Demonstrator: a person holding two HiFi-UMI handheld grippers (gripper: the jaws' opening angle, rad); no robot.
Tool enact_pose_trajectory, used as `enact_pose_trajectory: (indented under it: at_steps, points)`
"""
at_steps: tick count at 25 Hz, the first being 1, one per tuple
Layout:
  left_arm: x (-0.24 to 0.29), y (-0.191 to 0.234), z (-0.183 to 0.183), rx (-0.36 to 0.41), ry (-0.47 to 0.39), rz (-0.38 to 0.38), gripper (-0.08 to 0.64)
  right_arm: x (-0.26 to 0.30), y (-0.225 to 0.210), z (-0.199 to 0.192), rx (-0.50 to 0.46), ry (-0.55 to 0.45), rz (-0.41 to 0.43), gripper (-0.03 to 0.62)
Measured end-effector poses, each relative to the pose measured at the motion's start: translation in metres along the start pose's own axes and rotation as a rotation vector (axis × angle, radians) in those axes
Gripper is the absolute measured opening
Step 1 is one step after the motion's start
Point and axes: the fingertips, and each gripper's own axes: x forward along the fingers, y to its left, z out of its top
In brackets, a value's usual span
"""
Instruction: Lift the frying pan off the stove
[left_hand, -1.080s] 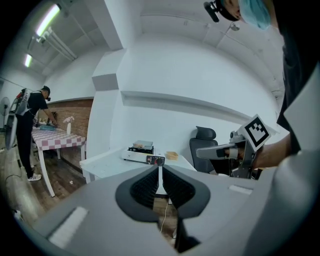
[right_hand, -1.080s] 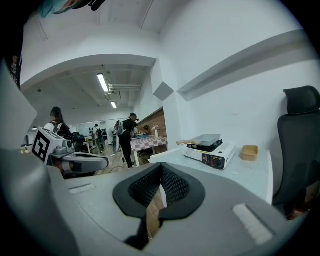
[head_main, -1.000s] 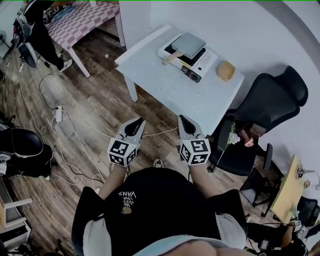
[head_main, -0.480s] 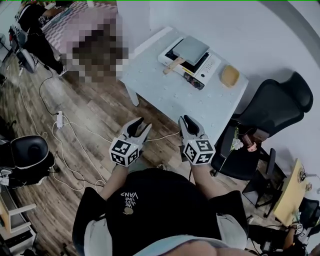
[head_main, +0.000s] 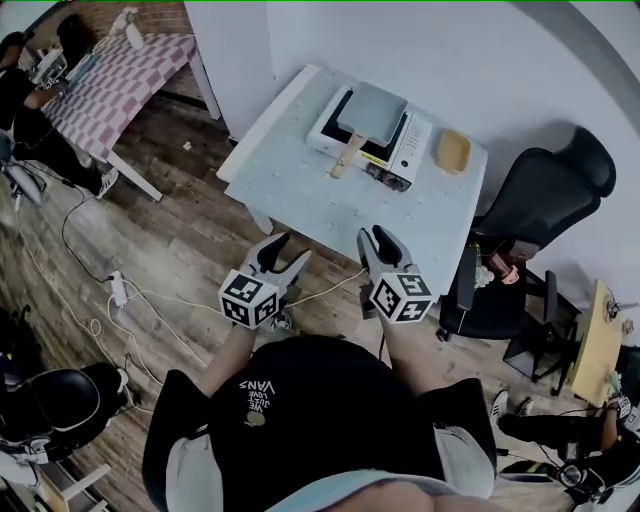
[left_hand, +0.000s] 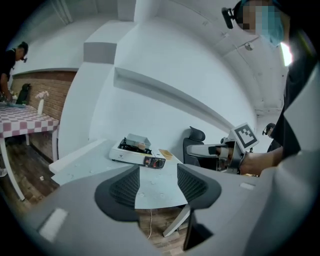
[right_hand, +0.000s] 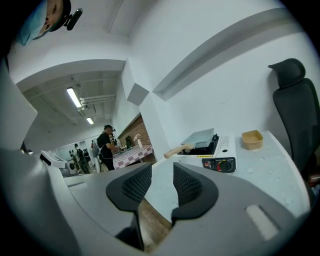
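Both opening empty, our left gripper (head_main: 291, 250) and right gripper (head_main: 372, 238) face the square grey frying pan (head_main: 373, 108), its wooden handle (head_main: 348, 157) nearer the right.

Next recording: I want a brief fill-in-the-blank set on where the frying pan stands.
The grey frying pan sits on the ____.
The stove stands on a white ____.
In the head view, the small tan container lies to the stove's ____.
Missing words: stove; table; right.
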Motion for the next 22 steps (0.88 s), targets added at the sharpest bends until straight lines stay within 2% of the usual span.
enact_pose_trajectory:
  at_steps: [10,17,22]
  points:
    - [0.011,0.049,0.011,-0.008,0.069,-0.2,0.253,0.033,0.014,-0.001,0.155,-0.083,-0.123,0.149]
    - [0.034,0.066,0.017,-0.055,0.066,-0.245,0.259,0.044,-0.001,0.005,0.265,-0.12,-0.143,0.149]
    - [0.06,0.063,0.023,-0.09,0.06,-0.265,0.275,0.066,-0.022,0.017,0.328,-0.128,-0.101,0.149]
